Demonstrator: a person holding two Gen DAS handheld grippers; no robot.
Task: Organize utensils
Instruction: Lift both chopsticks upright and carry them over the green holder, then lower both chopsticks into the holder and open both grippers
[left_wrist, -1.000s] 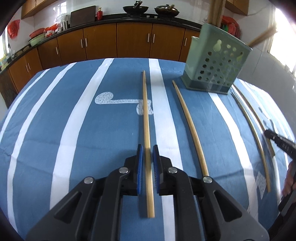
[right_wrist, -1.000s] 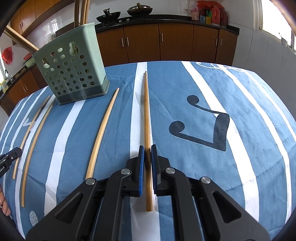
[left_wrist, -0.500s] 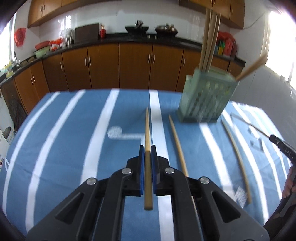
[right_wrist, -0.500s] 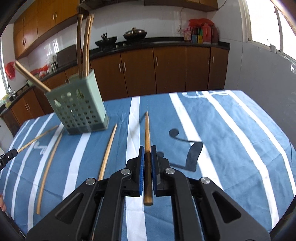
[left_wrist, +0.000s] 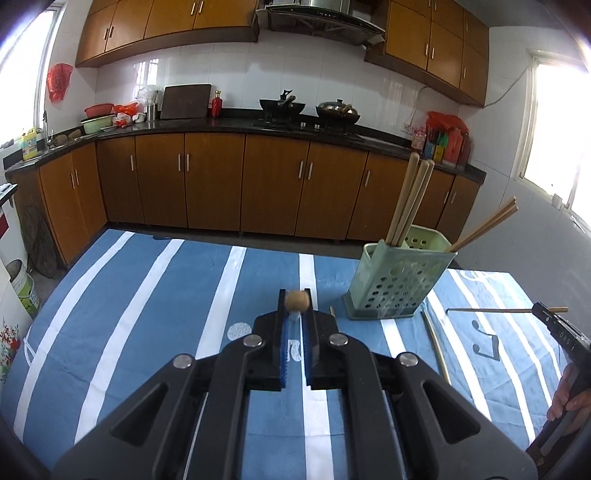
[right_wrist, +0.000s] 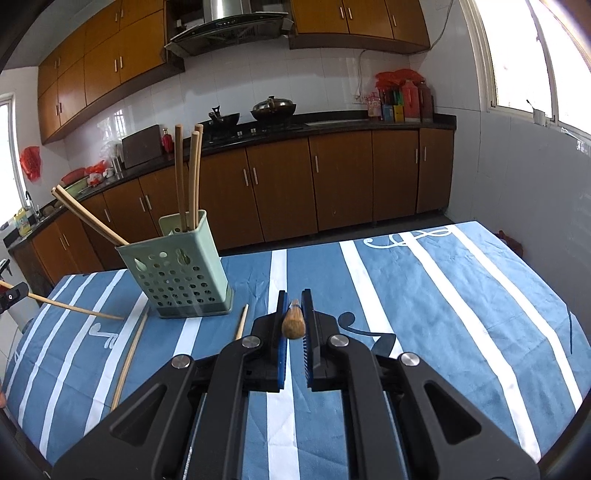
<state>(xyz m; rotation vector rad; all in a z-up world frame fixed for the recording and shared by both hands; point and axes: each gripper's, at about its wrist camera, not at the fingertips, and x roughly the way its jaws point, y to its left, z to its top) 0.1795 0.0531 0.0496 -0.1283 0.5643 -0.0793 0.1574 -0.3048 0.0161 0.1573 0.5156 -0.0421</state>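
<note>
My left gripper is shut on a wooden chopstick, held above the cloth and seen end-on between the blue pads. My right gripper is shut on another chopstick, also lifted and pointing away from the camera. The green perforated utensil holder stands ahead and to the right of the left gripper; in the right wrist view the holder is ahead to the left. Several chopsticks stand in it. Two chopsticks lie on the cloth near its base.
The table wears a blue cloth with white stripes. Brown kitchen cabinets stand beyond its far edge. In the left wrist view a hand shows at the right edge. A curved chopstick lies right of the holder.
The left jaws closed onto their chopstick. Both grippers then rose, lifting both chopsticks off the cloth, and both views tilted up, so the sticks now show end-on.
</note>
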